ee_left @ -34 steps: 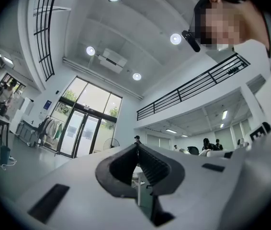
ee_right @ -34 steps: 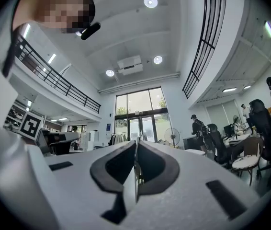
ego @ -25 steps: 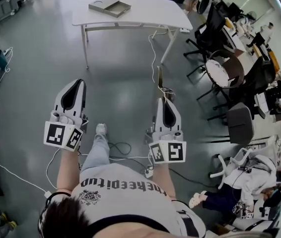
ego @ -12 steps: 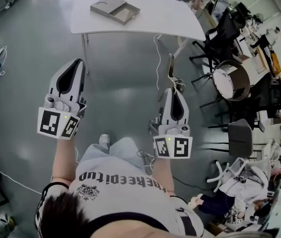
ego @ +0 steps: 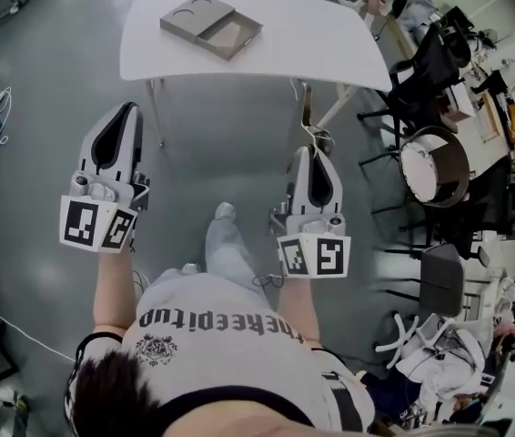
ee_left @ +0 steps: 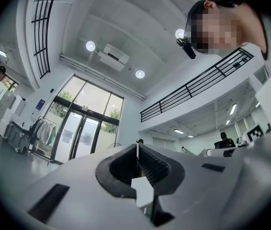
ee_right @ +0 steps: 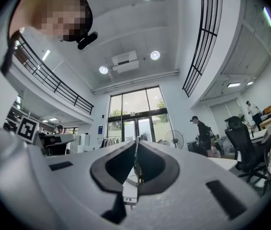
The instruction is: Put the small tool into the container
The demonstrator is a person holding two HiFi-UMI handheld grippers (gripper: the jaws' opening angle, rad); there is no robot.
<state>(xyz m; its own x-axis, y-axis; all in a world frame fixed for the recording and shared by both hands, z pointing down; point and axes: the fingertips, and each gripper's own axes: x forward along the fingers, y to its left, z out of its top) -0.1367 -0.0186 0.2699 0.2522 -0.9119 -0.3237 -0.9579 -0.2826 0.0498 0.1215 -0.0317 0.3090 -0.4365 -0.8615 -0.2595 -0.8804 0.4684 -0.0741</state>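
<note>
A flat grey container (ego: 210, 25) lies on the white table (ego: 330, 44) ahead of me, one half open like a tray, the other with two round recesses. No small tool shows in any view. My left gripper (ego: 123, 106) and right gripper (ego: 305, 150) are held out side by side over the grey floor, short of the table. Both point forward and slightly up. In the left gripper view the left gripper (ee_left: 137, 144) has its jaws together with nothing between them. The right gripper (ee_right: 136, 139) looks the same in its own view.
A cable (ego: 301, 107) hangs from the table's near edge down to the floor. Office chairs (ego: 430, 62) and a round drum-like stand (ego: 430, 167) crowd the right side. More cables (ego: 3, 321) trail across the floor at the left. My own foot (ego: 226, 211) steps between the grippers.
The table and its grey container have come closer and lower in the head view. Both grippers have travelled forward together with me, still shut.
</note>
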